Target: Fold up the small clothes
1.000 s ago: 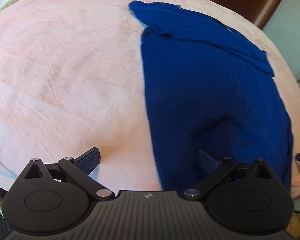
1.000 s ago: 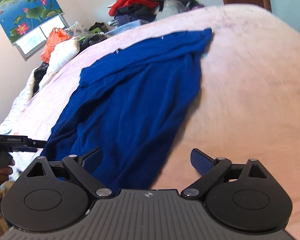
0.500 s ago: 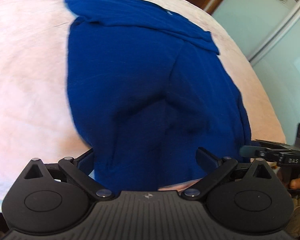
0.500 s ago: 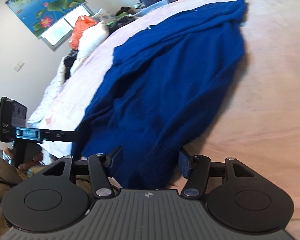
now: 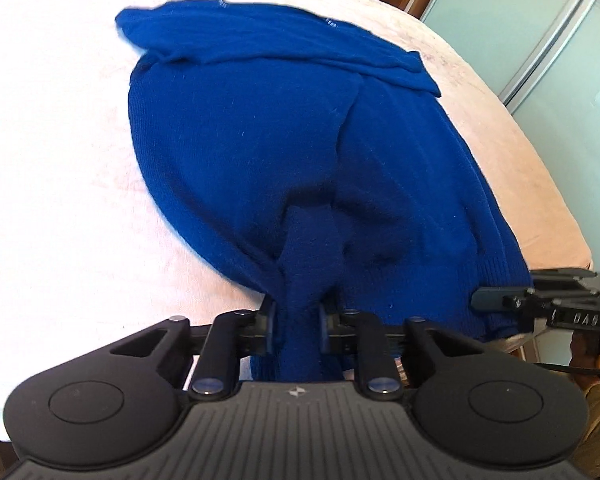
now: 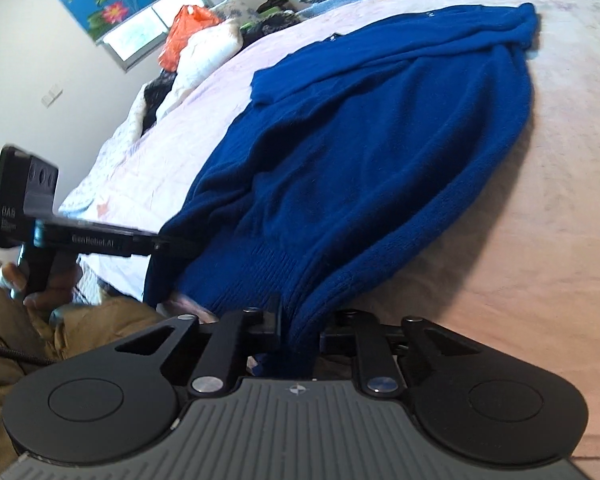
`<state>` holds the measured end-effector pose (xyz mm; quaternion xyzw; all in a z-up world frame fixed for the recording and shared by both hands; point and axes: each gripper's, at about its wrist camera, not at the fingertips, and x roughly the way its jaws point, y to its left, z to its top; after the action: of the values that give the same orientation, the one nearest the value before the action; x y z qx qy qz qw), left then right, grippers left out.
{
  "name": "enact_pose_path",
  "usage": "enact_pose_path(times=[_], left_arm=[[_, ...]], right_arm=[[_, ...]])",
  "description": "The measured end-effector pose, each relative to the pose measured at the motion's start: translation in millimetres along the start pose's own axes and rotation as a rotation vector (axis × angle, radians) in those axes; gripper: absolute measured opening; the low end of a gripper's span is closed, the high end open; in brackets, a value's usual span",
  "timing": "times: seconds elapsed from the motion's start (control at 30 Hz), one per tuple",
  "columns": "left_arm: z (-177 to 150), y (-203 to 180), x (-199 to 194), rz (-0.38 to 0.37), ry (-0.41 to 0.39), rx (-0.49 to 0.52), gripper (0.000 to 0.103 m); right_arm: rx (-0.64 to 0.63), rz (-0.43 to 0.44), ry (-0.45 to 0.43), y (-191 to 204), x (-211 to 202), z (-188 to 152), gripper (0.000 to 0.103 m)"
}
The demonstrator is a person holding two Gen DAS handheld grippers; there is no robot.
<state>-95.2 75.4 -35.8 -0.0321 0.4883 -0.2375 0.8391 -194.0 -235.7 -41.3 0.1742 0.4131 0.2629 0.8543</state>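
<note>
Now both grippers are pinching the blue sweater's (image 5: 268, 152) hem.
Left gripper (image 5: 296, 320) and right gripper (image 6: 300, 328), jaws having just been closing, are clamping knit fabric bunched at 6 o'clock on the pink bed (image 5: 52, 152).

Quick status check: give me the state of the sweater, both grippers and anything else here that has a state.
Blue sweater: lying on the bed, sleeves folded across the far end, near hem bunched and pinched at two spots.
Left gripper: jaws just closed, shut on the hem.
Right gripper: jaws just closed, shut on the ribbed hem corner.
Pink bedspread: spread under the sweater.
</note>
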Motion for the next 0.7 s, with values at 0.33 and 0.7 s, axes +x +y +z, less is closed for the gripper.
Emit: enact_pose_path(times=[0.33, 0.7], left_arm=[[31.8, -14.4, -51.8, -0.008, -0.251, 0.074, 0.016], [79.9, -28.0, -43.5, 0.066, -0.326, 0.086, 0.016]], right_arm=[[0.041, 0.116, -0.216, -13.3, -42.1, 49.4, 0.017], [0.031, 0.075, -0.313, -29.0, -33.2, 101.7, 0.017]])
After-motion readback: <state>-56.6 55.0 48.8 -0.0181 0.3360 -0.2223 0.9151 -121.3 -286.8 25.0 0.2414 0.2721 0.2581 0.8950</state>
